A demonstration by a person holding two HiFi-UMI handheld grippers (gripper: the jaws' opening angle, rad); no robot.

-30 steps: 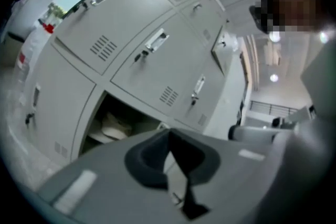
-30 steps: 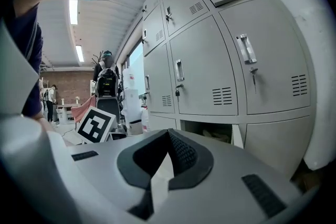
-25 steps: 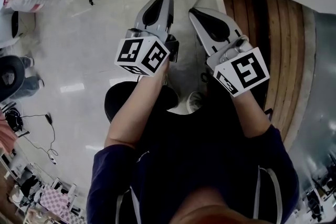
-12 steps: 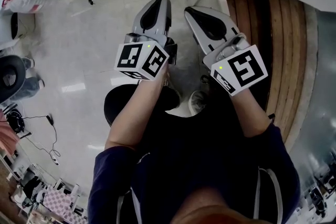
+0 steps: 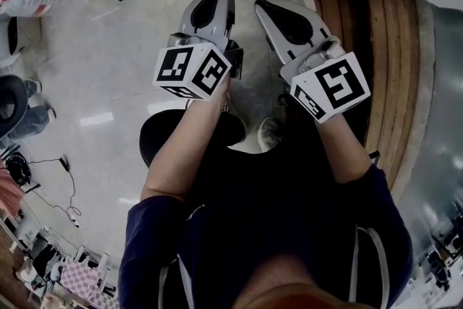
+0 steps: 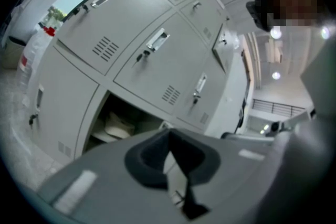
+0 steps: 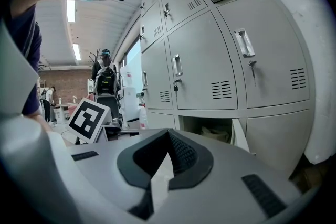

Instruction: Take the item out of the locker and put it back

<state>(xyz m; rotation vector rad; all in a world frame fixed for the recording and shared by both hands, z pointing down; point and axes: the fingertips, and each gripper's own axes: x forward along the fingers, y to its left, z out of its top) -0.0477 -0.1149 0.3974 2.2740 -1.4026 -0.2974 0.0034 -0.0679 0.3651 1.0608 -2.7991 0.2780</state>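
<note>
Jaws of the left gripper (image 6: pixel 169 132) and right gripper (image 7: pixel 168 132) are together, empty, facing an open locker (image 6: pixel 131 112) with a pale item (image 6: pixel 118 125) inside.

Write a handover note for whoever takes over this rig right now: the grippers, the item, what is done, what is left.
Left gripper: jaws shut, nothing between them, facing the grey metal lockers.
Right gripper: jaws shut, empty, held beside the left.
Item: a pale crumpled thing lies inside the open bottom compartment; what it is cannot be made out. The compartment's white door stands open.
Done: the compartment is open; nothing is held.
Left: probably the whole job: reach in, take the item out, put it back.
</note>
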